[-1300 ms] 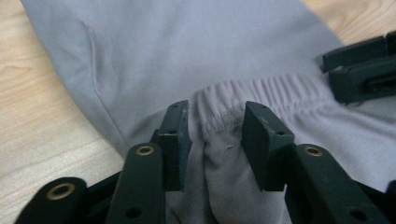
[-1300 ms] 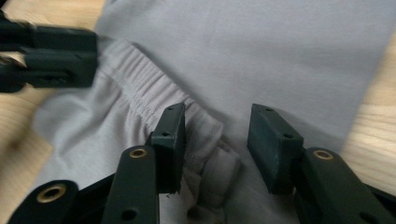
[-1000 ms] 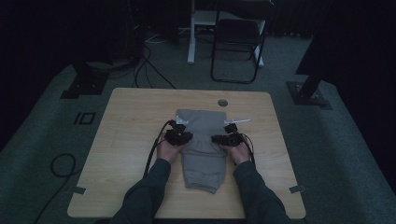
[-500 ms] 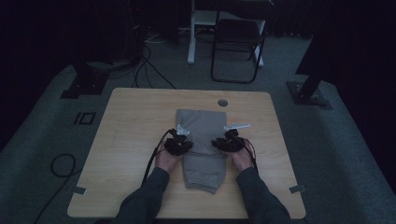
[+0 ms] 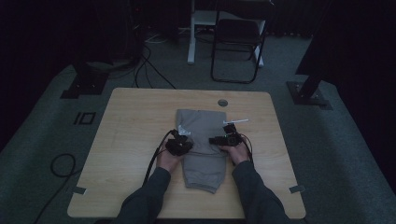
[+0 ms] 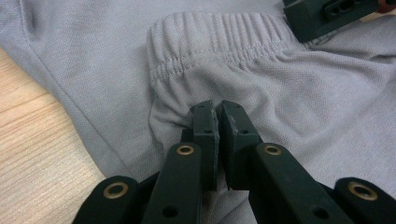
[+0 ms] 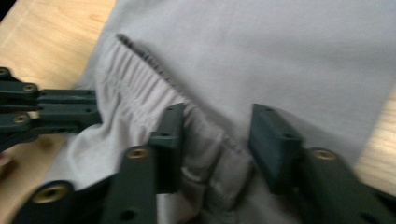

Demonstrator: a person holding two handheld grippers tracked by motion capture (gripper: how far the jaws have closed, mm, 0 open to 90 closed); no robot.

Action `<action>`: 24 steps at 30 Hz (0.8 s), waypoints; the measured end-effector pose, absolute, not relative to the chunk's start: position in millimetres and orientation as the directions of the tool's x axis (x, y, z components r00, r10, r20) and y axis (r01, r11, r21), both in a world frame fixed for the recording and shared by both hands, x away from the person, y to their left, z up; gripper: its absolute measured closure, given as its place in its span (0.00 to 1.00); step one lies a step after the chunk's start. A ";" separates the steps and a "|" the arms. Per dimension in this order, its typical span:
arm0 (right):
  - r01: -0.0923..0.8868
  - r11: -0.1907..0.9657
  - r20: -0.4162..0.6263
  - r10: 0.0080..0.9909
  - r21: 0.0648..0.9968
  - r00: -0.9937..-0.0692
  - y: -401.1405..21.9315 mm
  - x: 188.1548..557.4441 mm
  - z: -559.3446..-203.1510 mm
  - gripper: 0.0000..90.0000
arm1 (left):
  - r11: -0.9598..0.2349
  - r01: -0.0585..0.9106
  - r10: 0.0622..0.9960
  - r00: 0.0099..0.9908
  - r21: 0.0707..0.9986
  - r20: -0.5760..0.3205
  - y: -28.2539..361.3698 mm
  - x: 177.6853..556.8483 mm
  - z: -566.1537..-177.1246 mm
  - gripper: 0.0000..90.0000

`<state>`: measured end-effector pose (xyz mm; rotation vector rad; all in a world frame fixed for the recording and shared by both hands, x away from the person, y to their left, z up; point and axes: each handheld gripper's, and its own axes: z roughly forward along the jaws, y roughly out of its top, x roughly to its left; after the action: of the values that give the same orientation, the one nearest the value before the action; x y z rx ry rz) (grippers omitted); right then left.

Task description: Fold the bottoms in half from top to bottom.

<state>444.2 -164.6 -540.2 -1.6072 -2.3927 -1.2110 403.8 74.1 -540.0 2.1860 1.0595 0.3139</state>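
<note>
Trousers (image 5: 201, 140) are lying folded mid-counter (image 5: 130, 135), waistband doubled toward the person. Left of the waistband, left tool (image 6: 217, 122) is clenching a pinch of grey cloth, presumably anchoring the fold. Right tool (image 7: 215, 140), jaws just parting, is straddling bunched elastic, pads apparently not pressing; blur is obscuring contact.

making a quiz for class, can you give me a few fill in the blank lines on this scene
The grey garment lies on a ___ table.
The left tongs are pinched ___ on a fold of fabric.
The right tongs stand ___, with bunched fabric between them.
The gathered ___ waistband lies beyond the left tongs.

Missing words: wooden; shut; open; elastic
</note>
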 end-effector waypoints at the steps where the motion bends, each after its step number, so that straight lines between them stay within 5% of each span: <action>1: 0.790 0.175 0.411 0.777 0.587 -0.477 -164.2 443.8 -539.7 0.75 | -0.439 0.601 0.766 0.639 0.668 -0.072 73.7 403.3 -540.0 0.94; 6: 0.745 0.207 0.353 0.780 0.634 -0.517 -161.8 434.2 -533.4 0.87 | -0.438 0.602 0.764 0.640 0.668 -0.076 74.2 403.0 -540.0 0.93; 24: 0.531 0.351 0.171 0.689 0.772 -0.704 -159.0 390.0 -522.3 0.89 | -0.322 0.606 0.834 0.545 0.728 -0.085 81.9 439.6 -503.3 0.77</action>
<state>390.0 -159.0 -522.3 -1.2470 -2.7274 -1.4377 439.6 81.9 -503.3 2.0492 1.1583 0.3974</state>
